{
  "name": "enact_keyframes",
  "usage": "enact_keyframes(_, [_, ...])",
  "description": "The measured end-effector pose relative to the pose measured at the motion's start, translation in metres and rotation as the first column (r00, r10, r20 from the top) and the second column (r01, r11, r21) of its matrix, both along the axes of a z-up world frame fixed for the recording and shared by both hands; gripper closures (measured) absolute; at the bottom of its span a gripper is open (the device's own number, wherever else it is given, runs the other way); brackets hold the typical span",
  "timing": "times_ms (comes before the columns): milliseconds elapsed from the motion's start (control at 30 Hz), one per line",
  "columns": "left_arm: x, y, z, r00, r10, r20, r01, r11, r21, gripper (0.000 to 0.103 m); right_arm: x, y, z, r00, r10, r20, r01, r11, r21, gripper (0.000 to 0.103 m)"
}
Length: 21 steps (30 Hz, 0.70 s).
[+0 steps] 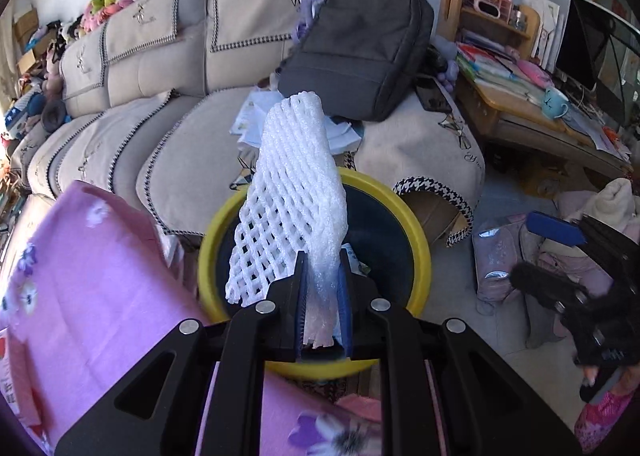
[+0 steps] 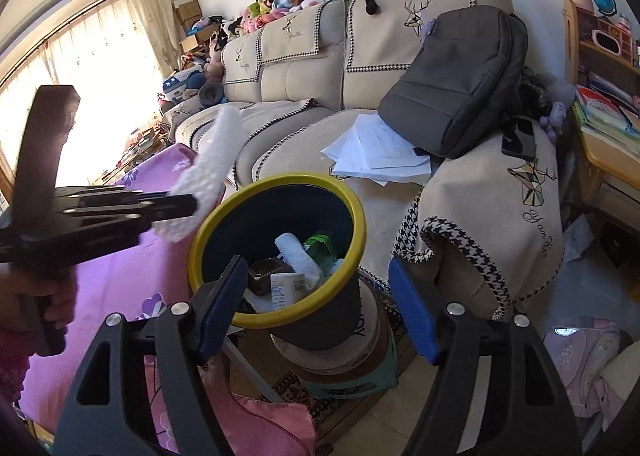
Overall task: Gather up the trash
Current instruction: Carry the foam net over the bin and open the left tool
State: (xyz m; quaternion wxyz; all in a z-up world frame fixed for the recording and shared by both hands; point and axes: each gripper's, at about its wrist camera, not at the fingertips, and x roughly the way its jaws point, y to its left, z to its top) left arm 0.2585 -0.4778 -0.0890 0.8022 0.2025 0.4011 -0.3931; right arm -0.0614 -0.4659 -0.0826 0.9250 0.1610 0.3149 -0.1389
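Looking down my left hand-held gripper [image 1: 323, 288], I see it clamped on a white foam net [image 1: 294, 192], whose lower end hides between the pads. It hangs over the yellow-rimmed bin [image 1: 420, 240], covering most of what lies inside. My right hand-held gripper [image 2: 316, 304] stands open and empty, its near pad masking the bin's rim.

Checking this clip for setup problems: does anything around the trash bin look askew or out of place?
Yes. The yellow-rimmed bin is not on the floor: it leans on a stack of round items over a green stool, so it looks tippy. Loose papers are splayed on the sofa seat under the grey backpack.
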Motion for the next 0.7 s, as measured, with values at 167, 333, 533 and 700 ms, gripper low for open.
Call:
enact_keyframes(167, [0.026, -0.032, -0.032, 0.998, 0.037, -0.053, -0.036, 0.999, 0.019, 0.045, -0.002, -0.001, -0.003, 1.0, -0.011, -0.009, 0.011, 1.0, 0.01, 0.029])
enact_keyframes(333, [0.025, -0.01, -0.026, 0.993, 0.111, -0.036, -0.112, 0.994, -0.021, 0.028, -0.003, 0.004, -0.002, 1.0, -0.012, -0.011, 0.012, 1.0, 0.002, 0.028])
enact_keyframes(533, [-0.02, 0.078, 0.031, 0.977, 0.202, 0.065, -0.189, 0.968, -0.164, 0.022, 0.009, 0.018, -0.002, 0.999, 0.032, -0.01, -0.032, 0.999, 0.008, 0.026])
enact_keyframes(700, [-0.058, 0.169, 0.062, 0.945, 0.312, 0.098, -0.282, 0.928, -0.242, 0.016, 0.035, 0.053, 0.005, 0.992, 0.121, -0.024, -0.121, 0.993, -0.005, 0.024])
